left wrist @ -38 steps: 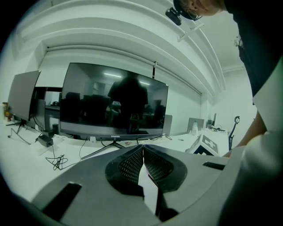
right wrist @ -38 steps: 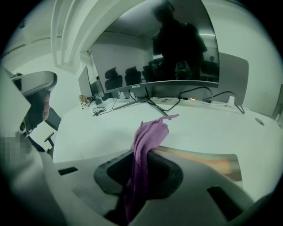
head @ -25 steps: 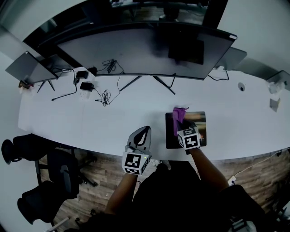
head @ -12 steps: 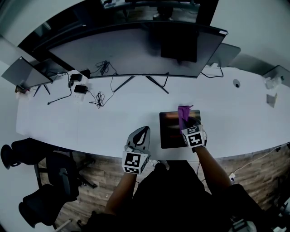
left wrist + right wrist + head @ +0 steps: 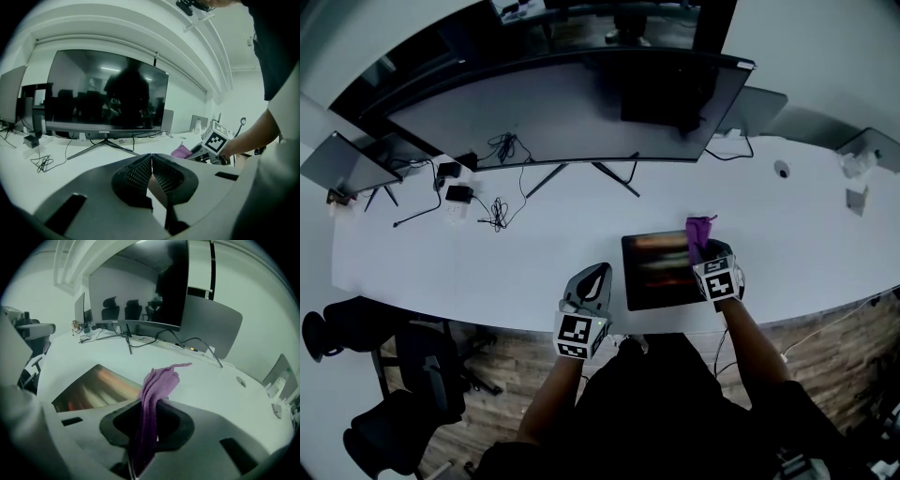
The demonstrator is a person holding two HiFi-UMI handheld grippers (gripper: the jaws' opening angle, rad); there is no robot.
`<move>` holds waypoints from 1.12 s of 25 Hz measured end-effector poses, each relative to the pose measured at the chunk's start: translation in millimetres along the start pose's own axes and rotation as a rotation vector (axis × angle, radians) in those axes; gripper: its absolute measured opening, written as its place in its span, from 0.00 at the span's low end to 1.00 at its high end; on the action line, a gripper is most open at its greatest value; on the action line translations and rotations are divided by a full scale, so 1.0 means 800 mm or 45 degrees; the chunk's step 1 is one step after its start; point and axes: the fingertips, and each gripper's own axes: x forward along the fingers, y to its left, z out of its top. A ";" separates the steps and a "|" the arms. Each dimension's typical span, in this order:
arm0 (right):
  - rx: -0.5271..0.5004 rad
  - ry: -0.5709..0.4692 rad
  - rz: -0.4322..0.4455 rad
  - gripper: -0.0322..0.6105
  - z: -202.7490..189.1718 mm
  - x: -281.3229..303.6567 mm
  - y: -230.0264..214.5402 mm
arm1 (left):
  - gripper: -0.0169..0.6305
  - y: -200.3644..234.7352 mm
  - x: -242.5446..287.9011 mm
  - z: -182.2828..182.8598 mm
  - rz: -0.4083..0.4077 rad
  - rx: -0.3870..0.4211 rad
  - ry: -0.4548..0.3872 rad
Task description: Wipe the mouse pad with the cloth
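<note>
At the mouse pad's (image 5: 661,272) far right corner, the cloth (image 5: 700,228) is pinched by the right gripper (image 5: 705,248). Wiping is judged underway, and a leftward pass is needed next. The left gripper (image 5: 600,270) is held pressed together, empty.

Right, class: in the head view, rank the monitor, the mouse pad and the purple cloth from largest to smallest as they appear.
1. monitor: by far the largest, though it is farthest from the camera.
2. mouse pad: clearly smaller.
3. purple cloth: smallest, bunched at the pad's far right corner.
</note>
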 end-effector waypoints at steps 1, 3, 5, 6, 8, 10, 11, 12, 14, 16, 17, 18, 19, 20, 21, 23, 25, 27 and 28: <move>-0.002 0.007 -0.005 0.16 -0.002 -0.001 -0.004 | 0.06 -0.001 0.001 0.000 -0.004 0.000 0.000; -0.006 0.018 -0.018 0.16 -0.005 -0.001 -0.010 | 0.06 -0.003 0.002 0.001 -0.008 0.002 0.001; -0.007 0.029 -0.022 0.16 -0.005 -0.003 -0.013 | 0.06 -0.003 0.003 0.000 -0.008 0.004 0.006; -0.008 0.036 -0.020 0.16 -0.004 -0.005 -0.013 | 0.06 -0.003 0.003 -0.001 -0.006 0.004 0.007; -0.014 0.038 -0.016 0.16 -0.003 -0.009 -0.012 | 0.06 -0.004 0.003 -0.001 -0.001 0.003 0.007; -0.019 0.016 -0.008 0.16 0.003 -0.013 -0.009 | 0.06 -0.004 0.002 -0.002 0.004 0.003 0.007; -0.018 0.000 -0.002 0.16 0.007 -0.017 -0.006 | 0.06 -0.004 0.001 -0.002 0.006 0.004 0.006; -0.016 -0.017 0.005 0.16 0.012 -0.022 -0.002 | 0.06 -0.005 0.000 -0.003 0.008 0.005 0.006; -0.004 -0.055 0.022 0.16 0.023 -0.033 0.008 | 0.06 -0.006 -0.004 -0.003 0.019 0.004 0.004; 0.019 -0.090 0.046 0.16 0.036 -0.041 0.022 | 0.06 -0.004 -0.009 -0.005 0.034 -0.001 0.003; 0.032 -0.108 0.060 0.16 0.043 -0.044 0.030 | 0.06 -0.003 -0.011 -0.005 0.038 -0.005 0.002; 0.041 -0.125 0.076 0.16 0.050 -0.048 0.038 | 0.06 -0.003 -0.014 -0.006 0.039 -0.009 0.001; 0.045 -0.141 0.093 0.16 0.056 -0.051 0.047 | 0.06 -0.003 -0.016 -0.007 0.038 -0.014 -0.002; 0.045 -0.155 0.111 0.16 0.062 -0.053 0.057 | 0.06 -0.004 -0.019 -0.008 0.036 -0.016 -0.005; 0.046 -0.170 0.130 0.16 0.067 -0.056 0.066 | 0.06 -0.005 -0.021 -0.008 0.035 -0.016 -0.006; 0.072 -0.206 0.180 0.16 0.076 -0.061 0.085 | 0.06 -0.005 -0.025 -0.009 0.037 -0.015 -0.011; 0.129 -0.240 0.241 0.16 0.082 -0.064 0.104 | 0.06 -0.005 -0.030 -0.008 0.041 -0.016 -0.019; 0.170 -0.247 0.283 0.16 0.082 -0.063 0.122 | 0.06 -0.004 -0.036 -0.007 0.045 -0.013 -0.028; 0.178 -0.242 0.297 0.16 0.080 -0.062 0.131 | 0.06 -0.004 -0.038 -0.008 0.047 -0.011 -0.032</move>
